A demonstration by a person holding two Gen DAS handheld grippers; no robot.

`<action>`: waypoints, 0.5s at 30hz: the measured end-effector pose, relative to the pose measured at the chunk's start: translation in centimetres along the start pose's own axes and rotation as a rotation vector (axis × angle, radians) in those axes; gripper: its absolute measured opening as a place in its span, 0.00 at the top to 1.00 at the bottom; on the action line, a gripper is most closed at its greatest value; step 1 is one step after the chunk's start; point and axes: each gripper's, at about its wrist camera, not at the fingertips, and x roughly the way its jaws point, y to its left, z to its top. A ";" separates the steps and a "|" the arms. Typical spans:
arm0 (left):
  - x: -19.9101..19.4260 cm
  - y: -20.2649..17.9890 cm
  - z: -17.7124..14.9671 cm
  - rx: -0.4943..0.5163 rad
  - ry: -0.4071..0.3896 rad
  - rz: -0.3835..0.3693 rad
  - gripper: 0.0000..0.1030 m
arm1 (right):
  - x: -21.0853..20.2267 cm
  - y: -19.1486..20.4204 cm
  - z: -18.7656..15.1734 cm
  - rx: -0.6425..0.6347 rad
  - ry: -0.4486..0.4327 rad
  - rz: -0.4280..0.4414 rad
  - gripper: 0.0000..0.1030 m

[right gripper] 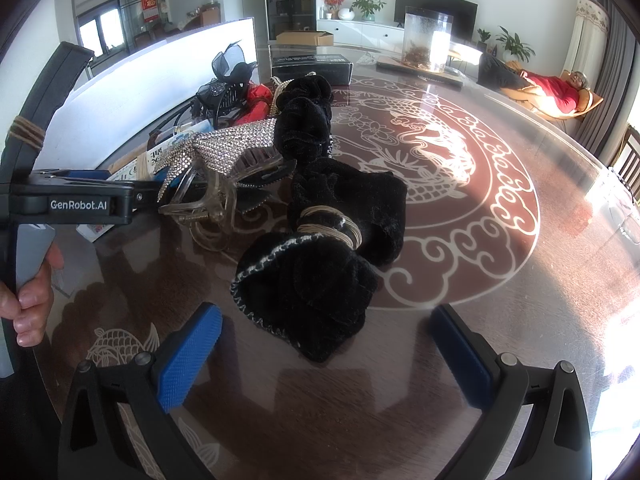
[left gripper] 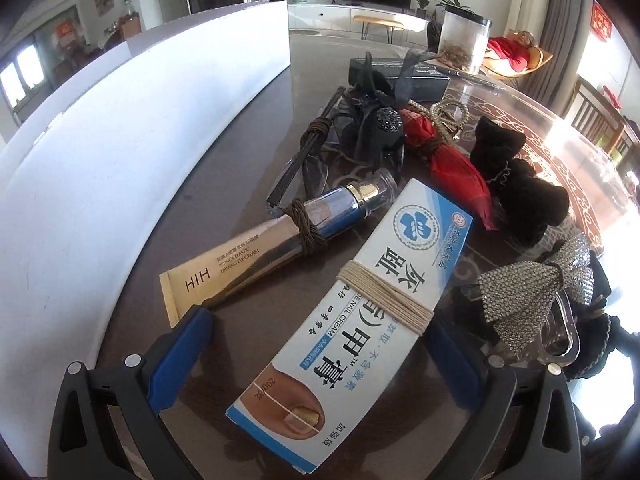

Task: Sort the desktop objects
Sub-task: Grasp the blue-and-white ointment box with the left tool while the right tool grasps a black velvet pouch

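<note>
My left gripper is open, its blue pads on either side of a white and blue nail cream box bound with cream string; neither pad presses it. Beside the box lie a gold eye cream tube tied to a blue bottle, a red cloth bundle and a rhinestone bow clip. My right gripper is open just in front of a black velvet scrunchie bundle tied with string. The rhinestone bow clip also shows in the right wrist view.
A white board stands along the left of the dark glass-topped table. A black box and a clear jar stand at the far side. A person lies on a lounge chair beyond the table.
</note>
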 end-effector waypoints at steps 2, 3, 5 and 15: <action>-0.3 0.3 -0.2 0.007 -0.012 -0.006 0.00 | 0.0 0.0 0.0 0.000 0.000 0.000 0.00; -0.3 0.2 -0.3 0.016 -0.007 -0.010 0.00 | 0.0 0.0 0.0 0.000 0.000 0.000 0.00; -0.3 0.1 -0.5 0.040 -0.005 -0.026 0.00 | 0.0 0.0 0.0 0.000 0.000 0.000 0.00; -1.4 -4.9 -1.8 0.277 0.000 -0.181 0.00 | 0.0 0.0 0.0 0.000 -0.001 0.002 0.00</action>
